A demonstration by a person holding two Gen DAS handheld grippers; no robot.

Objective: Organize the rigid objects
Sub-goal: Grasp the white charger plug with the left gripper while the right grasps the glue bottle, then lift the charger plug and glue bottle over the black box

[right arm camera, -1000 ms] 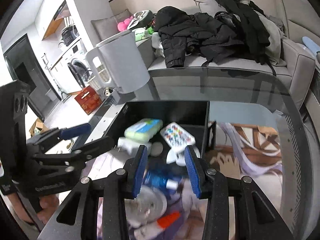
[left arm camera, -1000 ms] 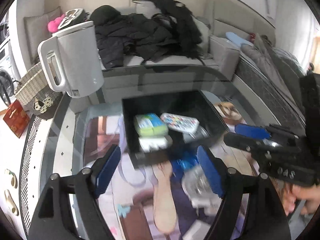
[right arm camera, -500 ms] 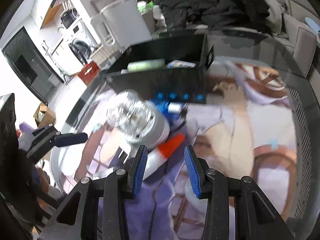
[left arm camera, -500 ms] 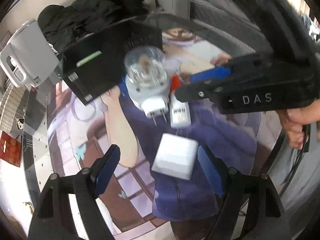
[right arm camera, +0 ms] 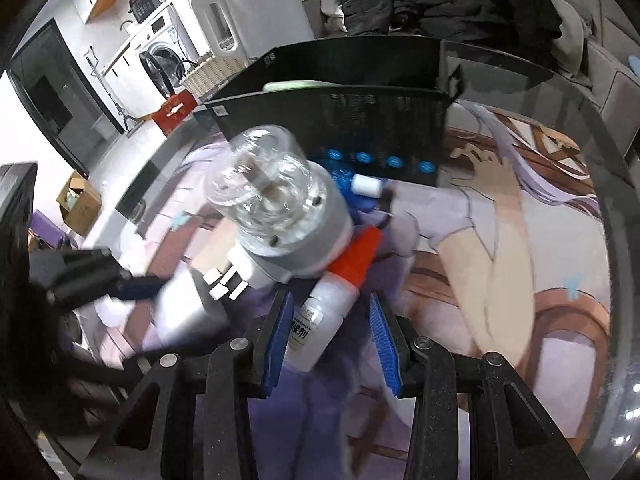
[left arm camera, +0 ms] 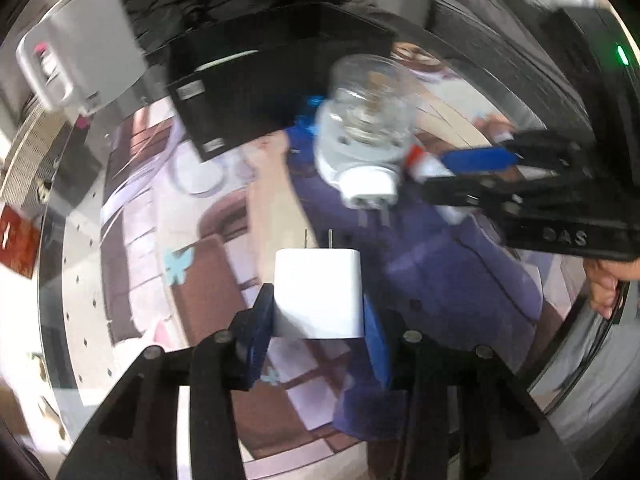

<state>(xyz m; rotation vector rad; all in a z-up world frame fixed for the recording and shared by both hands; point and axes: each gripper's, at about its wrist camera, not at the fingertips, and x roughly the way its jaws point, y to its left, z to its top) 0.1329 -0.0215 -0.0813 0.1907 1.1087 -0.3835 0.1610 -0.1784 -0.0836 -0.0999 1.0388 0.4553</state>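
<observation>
Both hands angled steeply down over the table (left arm camera: pixel 80 280).
My left gripper (left arm camera: pixel 318 320) has just clamped its fingers on the white charger (left arm camera: pixel 318 292); my right gripper (right arm camera: pixel 330 332) straddles the glue bottle (right arm camera: pixel 320 320), fingers parted.

Both grippers (left arm camera: pixel 318 316) (right arm camera: pixel 330 338) blk frames, blue pads, silver screws, "DAS" lettering.

Glossy white plastic charger (left arm camera: pixel 318 294); clear dome (right arm camera: pixel 256 176), probably glass; matt black box (right arm camera: pixel 332 120).

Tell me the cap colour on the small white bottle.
Red-orange cap on the bottle, clearest in the right wrist view.
</observation>
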